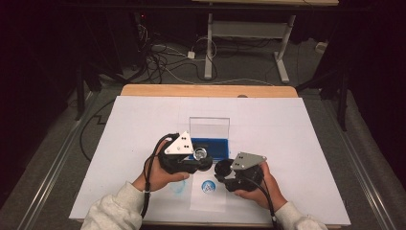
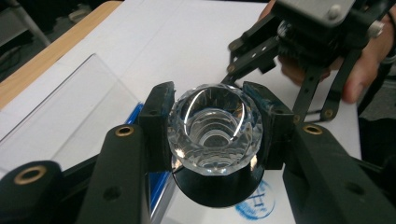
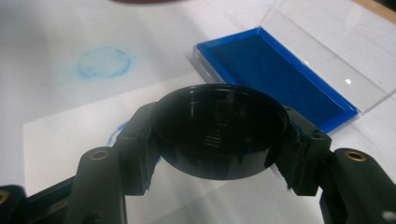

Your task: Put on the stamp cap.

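So the left gripper (image 2: pixel 214 140) has its jaws clamped on a faceted clear crystal-topped stamp with a black base (image 2: pixel 214 133), held just above the open blue ink pad in its clear plastic case (image 1: pixel 210 143). The right gripper (image 3: pixel 219 140) is clamped on a round black plastic cap (image 3: pixel 219 133), over the white paper sheet (image 1: pixel 207 196) with a blue round print (image 1: pixel 208 186). My worry: those slick facets could slip, or a wet stamp face could smear the cap going back on.
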The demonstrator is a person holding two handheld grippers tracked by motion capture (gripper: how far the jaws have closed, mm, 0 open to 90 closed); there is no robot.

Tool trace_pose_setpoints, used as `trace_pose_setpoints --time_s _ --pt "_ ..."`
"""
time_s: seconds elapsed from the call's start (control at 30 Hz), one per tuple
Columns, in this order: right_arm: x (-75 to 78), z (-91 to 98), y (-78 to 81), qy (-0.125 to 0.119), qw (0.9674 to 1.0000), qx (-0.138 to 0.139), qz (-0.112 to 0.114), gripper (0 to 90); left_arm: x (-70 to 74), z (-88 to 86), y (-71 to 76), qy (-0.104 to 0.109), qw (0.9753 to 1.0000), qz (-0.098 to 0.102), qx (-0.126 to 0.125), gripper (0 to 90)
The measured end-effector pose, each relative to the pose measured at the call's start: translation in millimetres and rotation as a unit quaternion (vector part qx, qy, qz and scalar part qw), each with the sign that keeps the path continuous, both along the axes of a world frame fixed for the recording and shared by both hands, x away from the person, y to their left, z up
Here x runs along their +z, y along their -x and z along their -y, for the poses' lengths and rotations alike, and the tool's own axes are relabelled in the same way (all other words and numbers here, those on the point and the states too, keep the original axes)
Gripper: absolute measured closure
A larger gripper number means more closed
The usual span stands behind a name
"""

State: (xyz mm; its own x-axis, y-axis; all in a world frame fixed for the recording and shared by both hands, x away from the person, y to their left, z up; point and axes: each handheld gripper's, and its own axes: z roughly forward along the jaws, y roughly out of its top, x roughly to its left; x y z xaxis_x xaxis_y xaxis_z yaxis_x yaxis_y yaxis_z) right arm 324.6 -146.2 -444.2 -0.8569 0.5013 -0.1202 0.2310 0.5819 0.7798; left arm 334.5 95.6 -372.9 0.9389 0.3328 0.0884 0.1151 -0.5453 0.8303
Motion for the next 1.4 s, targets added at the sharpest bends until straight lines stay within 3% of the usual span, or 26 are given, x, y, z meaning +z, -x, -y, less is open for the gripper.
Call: trace_pose_setpoints --time_s 0.57,0.9,1.4 --pt "5.6 -30.8 -0.1 -0.04 0.9988 0.019 -0.022 38.6 -1.3 9.1 -0.7 0.021 0.9996 -0.008 -0.017 54.5" --pt "8.5 -29.8 0.8 -0.057 0.9979 0.021 -0.023 38.6 -5.4 9.9 -1.6 0.017 0.9997 -0.008 -0.013 54.5" --pt "11.7 -26.7 3.0 -0.069 0.9974 0.015 -0.009 38.7 -9.6 8.7 -2.9 0.038 0.9988 -0.022 -0.022 54.5"
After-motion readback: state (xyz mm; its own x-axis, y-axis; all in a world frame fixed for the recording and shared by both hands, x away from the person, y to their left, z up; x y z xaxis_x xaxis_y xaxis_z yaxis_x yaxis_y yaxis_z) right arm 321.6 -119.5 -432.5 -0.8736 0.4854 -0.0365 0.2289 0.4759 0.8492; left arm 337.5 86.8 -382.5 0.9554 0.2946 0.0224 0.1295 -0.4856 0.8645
